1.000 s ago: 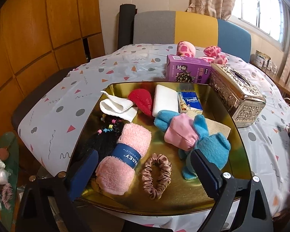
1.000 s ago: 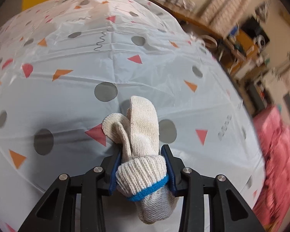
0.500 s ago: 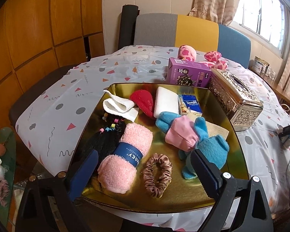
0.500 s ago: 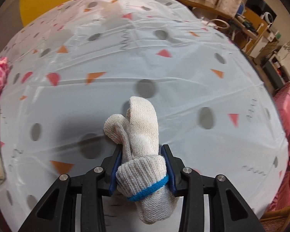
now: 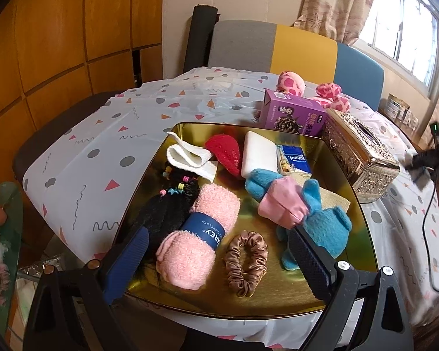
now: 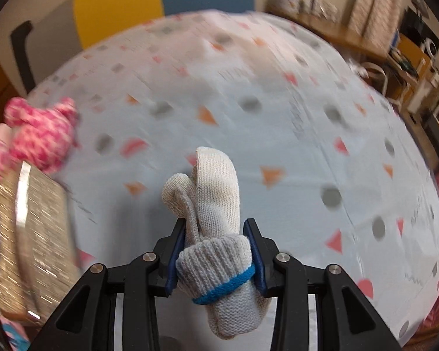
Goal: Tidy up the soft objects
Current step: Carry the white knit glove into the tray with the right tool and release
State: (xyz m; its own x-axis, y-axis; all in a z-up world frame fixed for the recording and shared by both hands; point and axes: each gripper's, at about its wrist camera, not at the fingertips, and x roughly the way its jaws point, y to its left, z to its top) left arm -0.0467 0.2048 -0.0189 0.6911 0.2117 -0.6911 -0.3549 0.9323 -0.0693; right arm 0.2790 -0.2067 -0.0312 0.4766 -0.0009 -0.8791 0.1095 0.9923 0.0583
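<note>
My right gripper [image 6: 217, 228] is shut on a rolled cream knit glove [image 6: 216, 204] with a blue band, held above the patterned tablecloth [image 6: 278, 134]. In the left wrist view, my left gripper [image 5: 216, 251] stands open over the near edge of a gold tray [image 5: 278, 292]. The tray holds a pink rolled dishcloth [image 5: 202, 234], a brown scrunchie [image 5: 245, 263], a blue and pink plush toy [image 5: 301, 207], a black hairpiece with beads [image 5: 166, 207], a white folded cloth [image 5: 187, 158], a red pouch [image 5: 225, 149], a white sponge [image 5: 260, 155] and a tissue pack [image 5: 294, 158]. The right gripper [image 5: 430, 163] shows blurred at the right edge.
An ornate metal tissue box [image 5: 363, 152] stands right of the tray, also in the right wrist view as the tissue box [image 6: 23, 234]. Behind the tray are a purple carton [image 5: 292, 114] and pink spotted plush pieces [image 5: 330, 96]. A multicoloured chair back [image 5: 278, 46] stands behind the table.
My right gripper, still holding the glove, has swung left across the table; the tissue box and pink plush have come into its view. The left gripper has barely moved.
</note>
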